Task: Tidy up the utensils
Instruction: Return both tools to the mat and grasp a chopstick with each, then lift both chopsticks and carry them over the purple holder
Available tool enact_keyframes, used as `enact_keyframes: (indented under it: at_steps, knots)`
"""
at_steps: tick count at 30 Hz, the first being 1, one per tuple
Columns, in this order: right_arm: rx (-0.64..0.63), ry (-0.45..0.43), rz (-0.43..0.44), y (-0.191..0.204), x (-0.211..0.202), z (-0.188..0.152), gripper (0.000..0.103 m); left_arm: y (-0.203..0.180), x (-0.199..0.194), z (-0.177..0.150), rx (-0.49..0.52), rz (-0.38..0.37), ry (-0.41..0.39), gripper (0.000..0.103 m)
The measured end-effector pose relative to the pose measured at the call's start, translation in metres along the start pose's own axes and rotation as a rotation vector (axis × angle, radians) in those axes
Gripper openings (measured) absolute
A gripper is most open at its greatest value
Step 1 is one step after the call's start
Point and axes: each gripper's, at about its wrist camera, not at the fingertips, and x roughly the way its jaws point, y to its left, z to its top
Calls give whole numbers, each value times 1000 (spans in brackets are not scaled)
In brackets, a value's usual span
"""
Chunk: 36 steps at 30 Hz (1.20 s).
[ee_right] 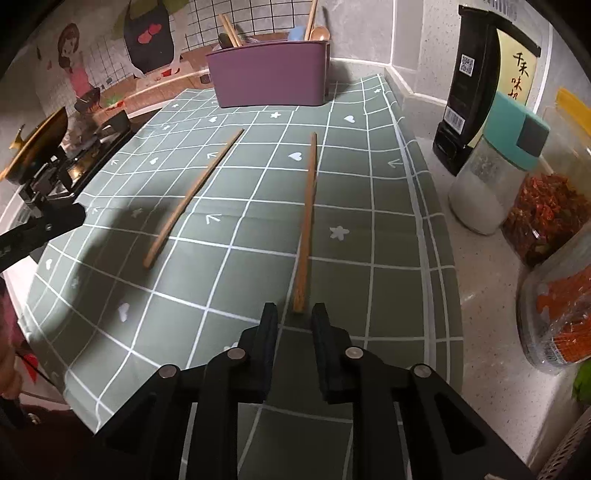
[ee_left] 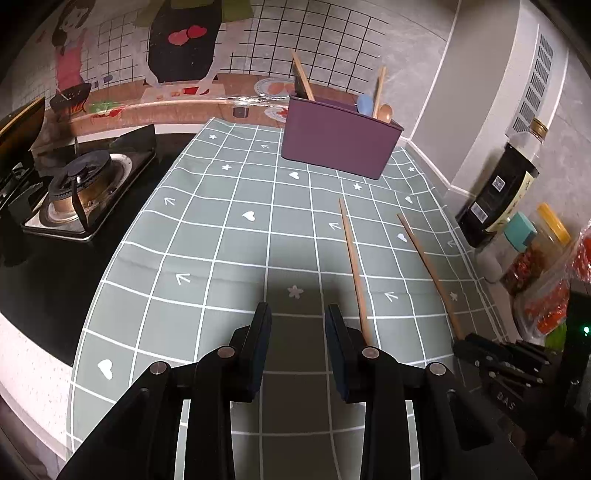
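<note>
Kitchen table, covered by a grey-green grid tablecloth (ee_right: 369,295) with white hearts, stars and arrows; tiled wall with cartoon stickers behind. Left hand-held gripper (ee_left: 297,314) at bottom centre of its view, jaws apart at moderate width, nothing between them, hovering over bare cloth. Right hand-held gripper (ee_right: 294,312) at bottom centre of its view, jaws open narrow; near end of the right chopstick (ee_right: 307,221) sits just ahead of the gap, not clamped. Left chopstick (ee_right: 194,199) lies on the cloth left of centre, angled up-right, well apart from the other. In the left view one chopstick's near end runs just beside the right finger (ee_left: 338,354); contact unclear. Jars and a dark bottle (ee_right: 476,92) line the right edge, off the cloth. Gas burner (ee_left: 79,184) at left edge. Far end, upper centre: purple utensil holder (ee_right: 271,74) standing on the cloth, holding chopsticks, a wooden spoon (ee_right: 321,34) and a blue utensil.
</note>
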Motion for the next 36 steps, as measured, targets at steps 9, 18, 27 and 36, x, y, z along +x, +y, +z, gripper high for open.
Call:
enact_keyframes:
  at_steps: [9, 18, 27, 36]
  knots:
    - [11, -29, -47, -7, 7, 8, 6, -10, 2, -10, 23, -7, 29, 31]
    - [47, -91, -44, -14, -15, 7, 5, -24, 7, -13, 60, -38, 47, 31]
    - [62, -112, -34, -15, -24, 7, 5, -50, 30, -17, 121, -56, 80, 31]
    - [84, -109, -32, -23, -23, 2, 5, -66, 53, -21, 168, -10, 134, 31]
